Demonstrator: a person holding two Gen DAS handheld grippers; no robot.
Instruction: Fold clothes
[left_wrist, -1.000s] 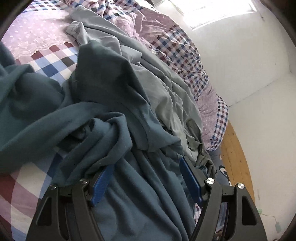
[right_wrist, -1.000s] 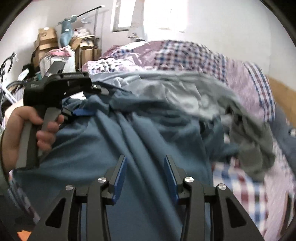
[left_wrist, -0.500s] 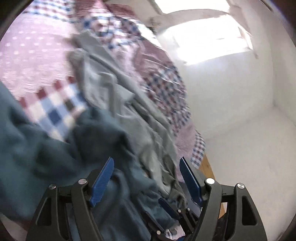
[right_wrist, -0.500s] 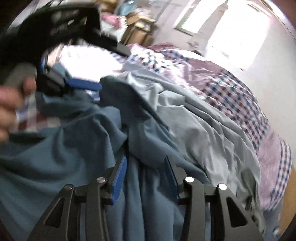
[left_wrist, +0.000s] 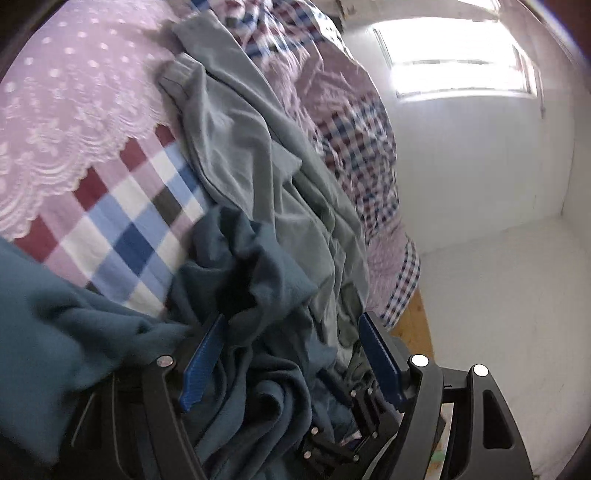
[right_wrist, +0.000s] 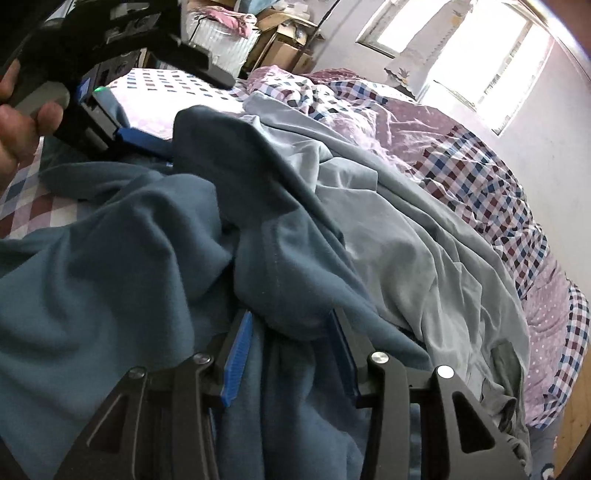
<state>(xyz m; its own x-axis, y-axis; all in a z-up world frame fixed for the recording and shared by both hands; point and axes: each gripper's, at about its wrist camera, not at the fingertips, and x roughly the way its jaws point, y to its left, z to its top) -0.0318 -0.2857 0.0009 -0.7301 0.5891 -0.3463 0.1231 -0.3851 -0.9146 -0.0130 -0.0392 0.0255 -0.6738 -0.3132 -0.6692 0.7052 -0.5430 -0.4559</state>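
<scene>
A dark teal garment (left_wrist: 258, 280) lies crumpled on the bed, partly over a pale grey garment (left_wrist: 251, 147). My left gripper (left_wrist: 291, 339) stands wide, shut on a thick bunch of the teal cloth that fills its jaws. In the right wrist view a hand (right_wrist: 22, 122) holds that gripper at the top left. One of its blue fingers (right_wrist: 142, 137) shows beside a raised ridge of the teal garment (right_wrist: 129, 258). My right gripper (right_wrist: 291, 332) is shut on a fold of the same garment, next to the grey garment (right_wrist: 406, 240). Its black fingers (left_wrist: 354, 406) show low in the left wrist view.
The bed carries a checked sheet (left_wrist: 122, 229), a purple dotted lace cover (left_wrist: 74, 103) and a rumpled checked quilt (right_wrist: 480, 177). Cardboard boxes and a white basket (right_wrist: 221, 40) stand behind the bed. A white wall and a wooden floor (left_wrist: 413, 332) lie past the bed's edge.
Both views have swung and rolled. The teal cloth has stayed between both pairs of jaws. More checked sheet now shows at the left, and the right gripper's fingers have come in under the left one.
</scene>
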